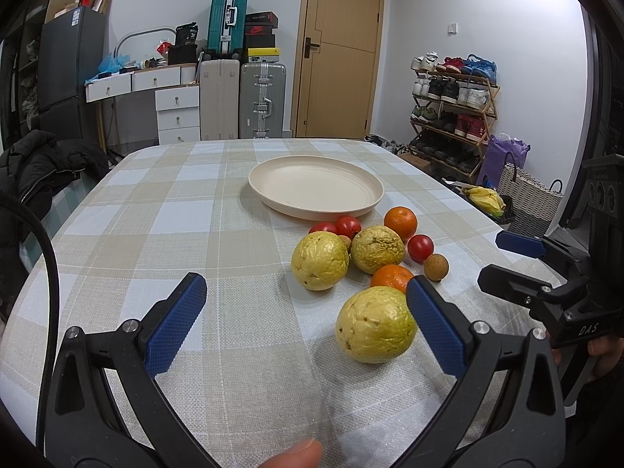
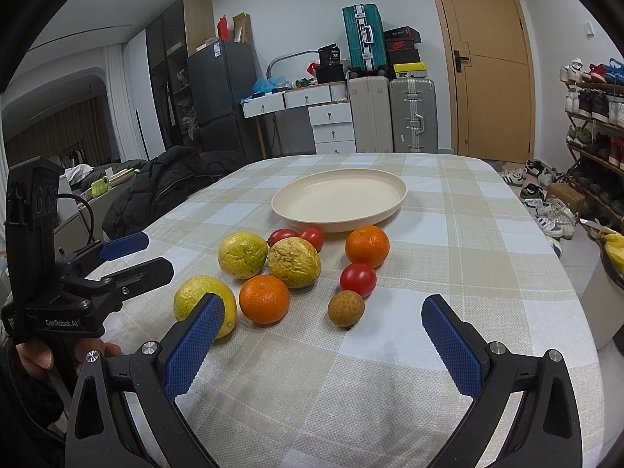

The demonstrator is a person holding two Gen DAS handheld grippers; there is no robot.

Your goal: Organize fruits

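Note:
A cream plate (image 1: 316,189) (image 2: 339,199) sits empty on the checked tablecloth. In front of it lie three yellow wrinkled fruits (image 1: 376,324) (image 2: 242,254), two oranges (image 1: 400,221) (image 2: 264,298), three tomatoes (image 1: 420,247) (image 2: 357,279) and a brown longan (image 1: 436,267) (image 2: 346,308). My left gripper (image 1: 308,312) is open; the nearest yellow fruit lies just inside its right finger. My right gripper (image 2: 325,325) is open and empty, with the longan just beyond its fingertips. Each gripper also shows in the other's view (image 1: 511,261) (image 2: 134,255).
A black jacket (image 2: 163,183) lies at the table's left edge. Suitcases (image 1: 241,99), white drawers (image 1: 177,113) and a wooden door (image 1: 339,50) stand at the back wall. A shoe rack (image 1: 452,113) and bags stand right of the table.

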